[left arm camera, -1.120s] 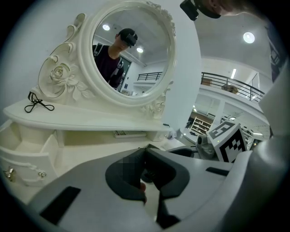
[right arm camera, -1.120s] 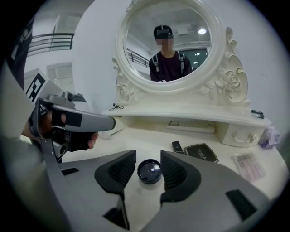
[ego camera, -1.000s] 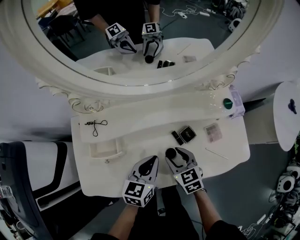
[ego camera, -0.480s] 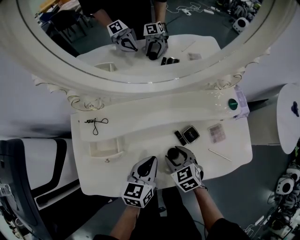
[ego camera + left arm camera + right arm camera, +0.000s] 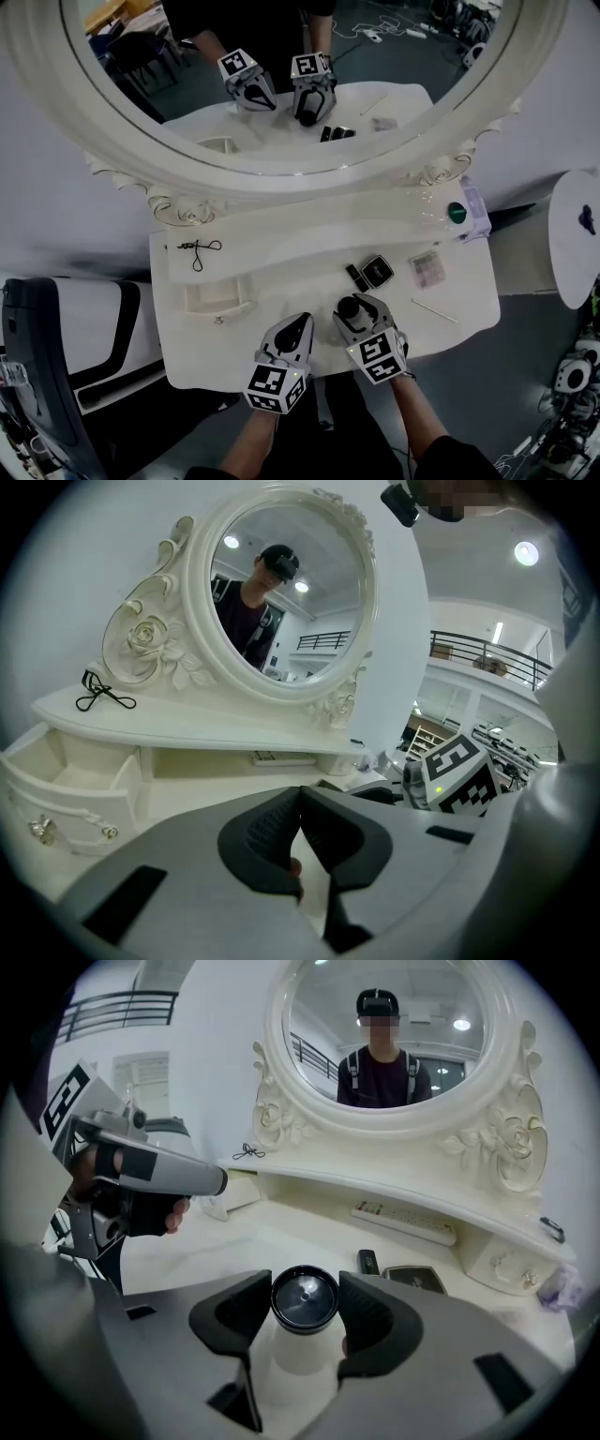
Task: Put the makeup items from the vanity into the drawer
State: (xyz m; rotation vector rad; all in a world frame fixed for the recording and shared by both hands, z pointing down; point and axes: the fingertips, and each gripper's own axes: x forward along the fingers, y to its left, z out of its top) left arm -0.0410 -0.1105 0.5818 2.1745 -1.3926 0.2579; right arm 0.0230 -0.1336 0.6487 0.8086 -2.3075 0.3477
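At the front edge of the vanity top [image 5: 281, 281], has just been spreading the right gripper [image 5: 305, 1288] to its widest round an upright white bottle [image 5: 348, 307] with a black cap, not pinching it. Holds the left gripper [image 5: 300, 827] pressed together, empty, just beside. Probably light, rigid, slick: best squeezed across the body below the cap, for the open drawer [image 5: 192, 302] at the left edge

Between the open drawer [image 5: 211, 296] and the closed left tongs [image 5: 303, 322] lies a bare stretch of the surface [image 5: 272, 289], free for a pass to the drawer's open top from the front or from above. Directly behind the drawer the raised shelf [image 5: 281, 242] and the mirror frame [image 5: 281, 180] wall off that side; the compact [image 5: 377, 271] lies well beyond the tongs, away from the drawer.
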